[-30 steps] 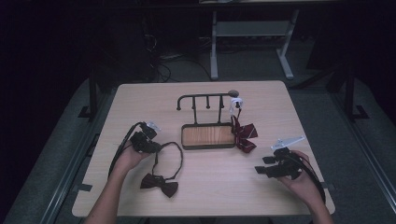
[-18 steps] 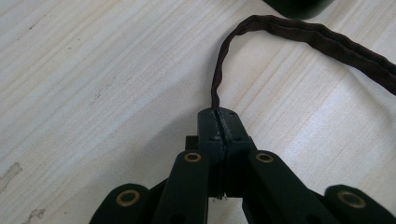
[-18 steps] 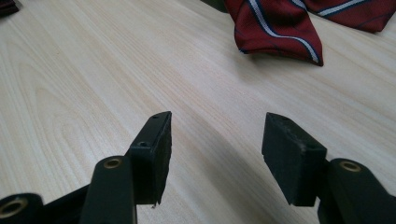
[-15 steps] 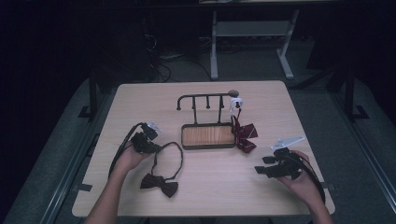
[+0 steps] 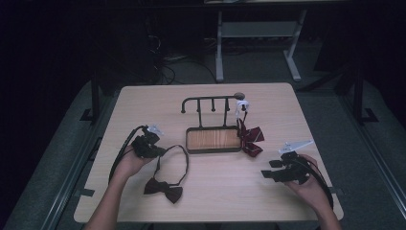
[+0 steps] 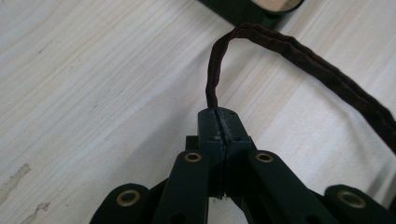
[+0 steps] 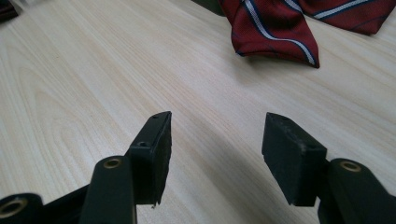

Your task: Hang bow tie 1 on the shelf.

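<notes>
Dark strap (image 6: 219, 60) clamped in left hand-held gripper (image 6: 218, 114), far end cut off; right hand-held gripper (image 7: 215, 140) apart.

Left gripper (image 6: 218, 114) jaws clamped together; right gripper (image 7: 215, 140) jaws apart.

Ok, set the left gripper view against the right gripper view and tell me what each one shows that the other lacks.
Left gripper view: the left gripper with its jaws shut on the dark strap of the dark bow tie, which arches up and away to the right, and the dark edge of the rack's base at the top.

Right gripper view: the right gripper with its jaws open and nothing between them, and the red striped bow tie lying ahead of it.

Both: black jaws rising from the bottom over the light wooden table.
</notes>
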